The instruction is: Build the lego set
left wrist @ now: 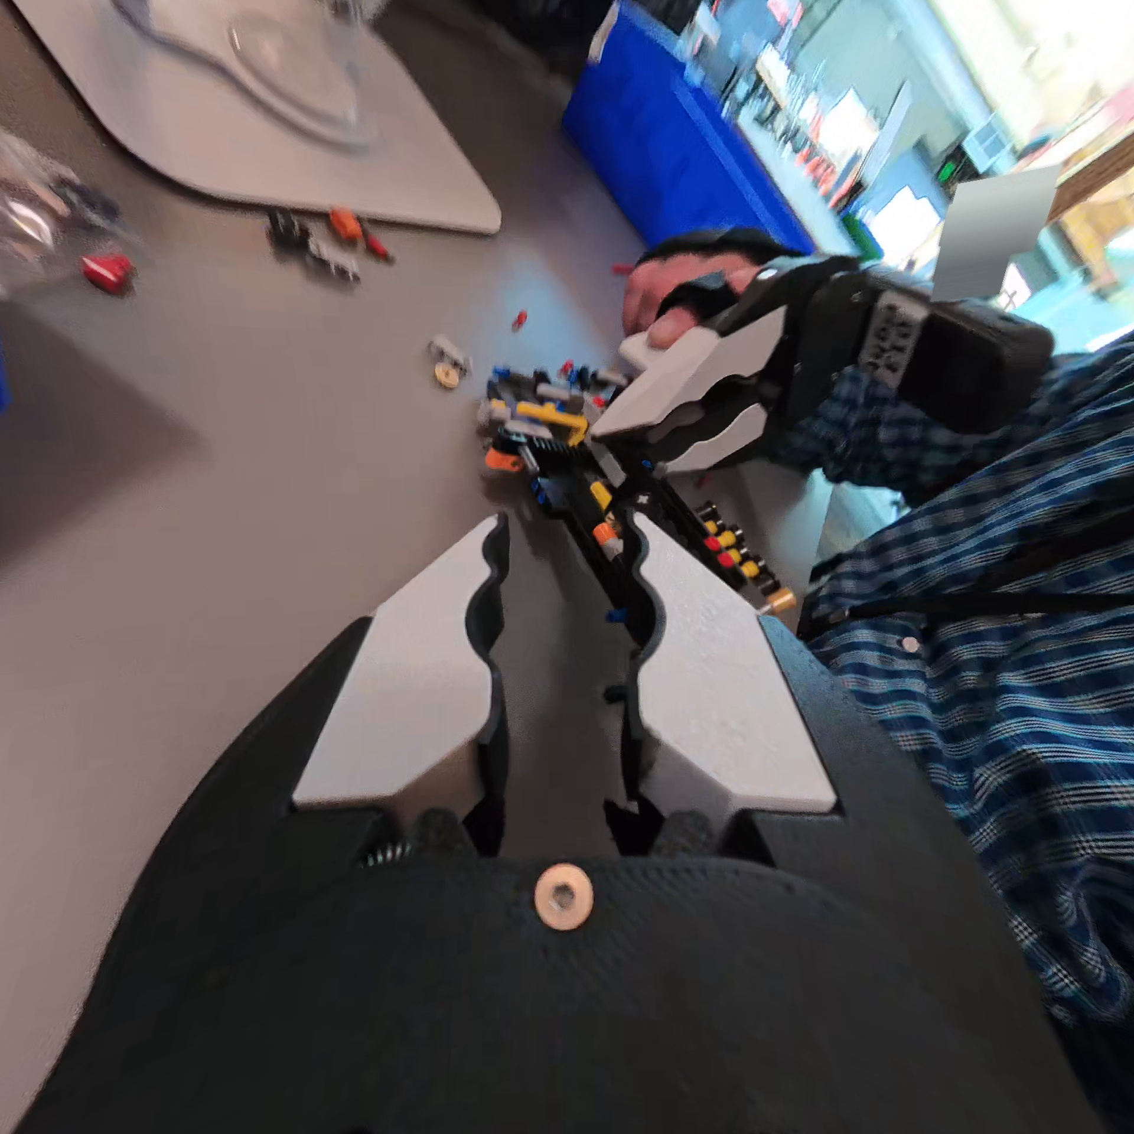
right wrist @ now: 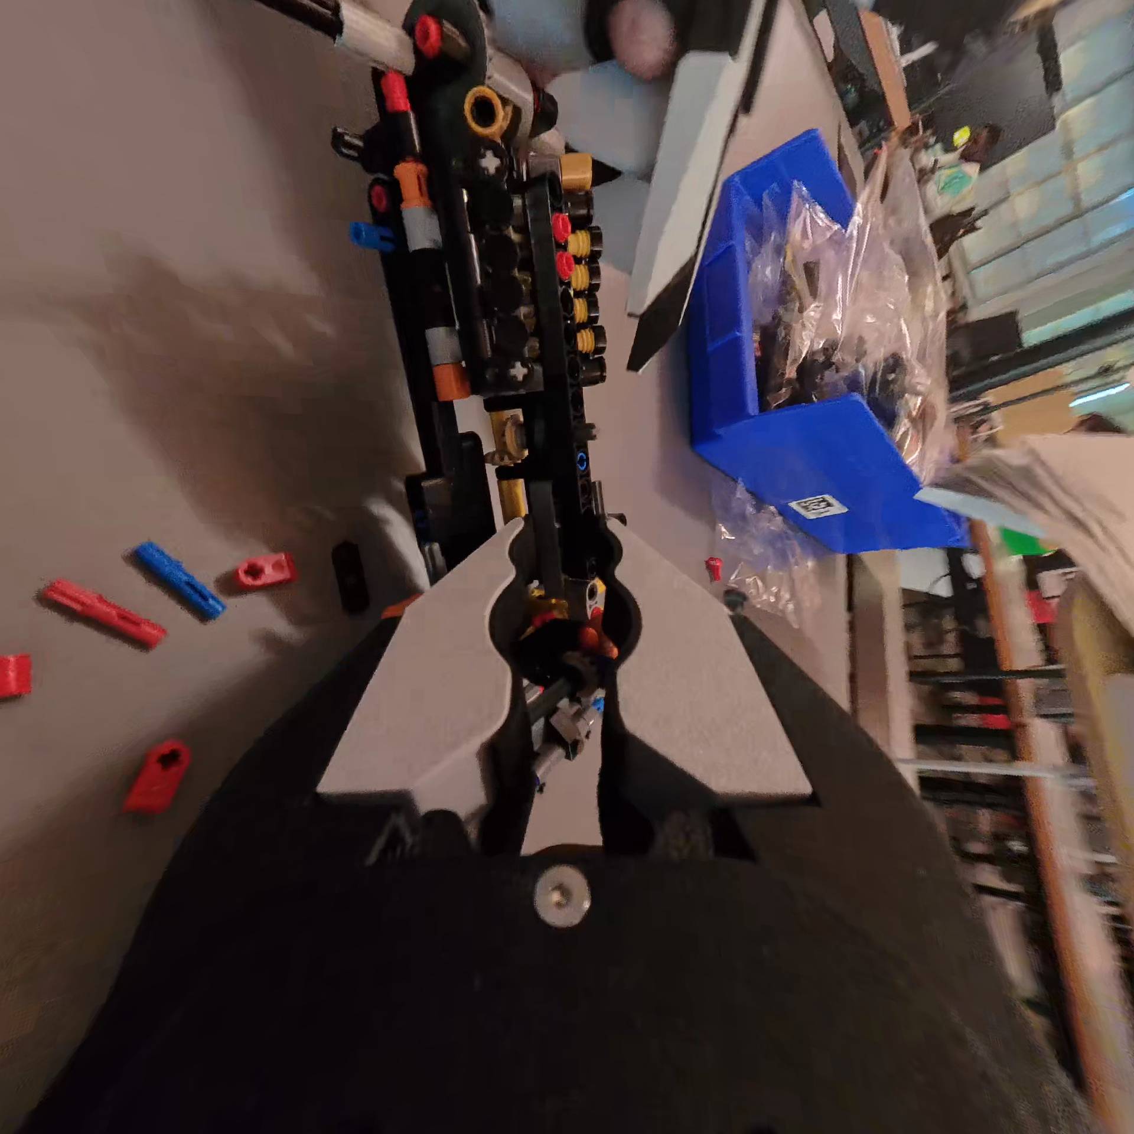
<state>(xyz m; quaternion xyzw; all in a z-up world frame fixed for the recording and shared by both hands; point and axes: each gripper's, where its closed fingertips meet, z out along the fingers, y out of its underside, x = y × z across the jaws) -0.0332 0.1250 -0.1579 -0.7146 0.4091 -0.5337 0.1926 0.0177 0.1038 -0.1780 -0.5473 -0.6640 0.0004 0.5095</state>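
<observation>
The lego build (left wrist: 570, 466) (right wrist: 491, 294) on the grey table (left wrist: 276, 491) (right wrist: 184, 307) is viewed closely along each gripper's fingers from opposite ends, and is shared by both tilted views.

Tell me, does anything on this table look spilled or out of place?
Nothing looks damaged. Loose red pieces and a blue pin lie scattered on the grey table beside the lego model, and clear bags spill over the blue bin.

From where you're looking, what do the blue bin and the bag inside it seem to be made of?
The blue bin looks like moulded hard plastic: even colour, soft sheen, crisp rigid walls. The bag seems to be thin clear plastic film: it is crinkled, see-through and glints with sharp highlights.
</observation>
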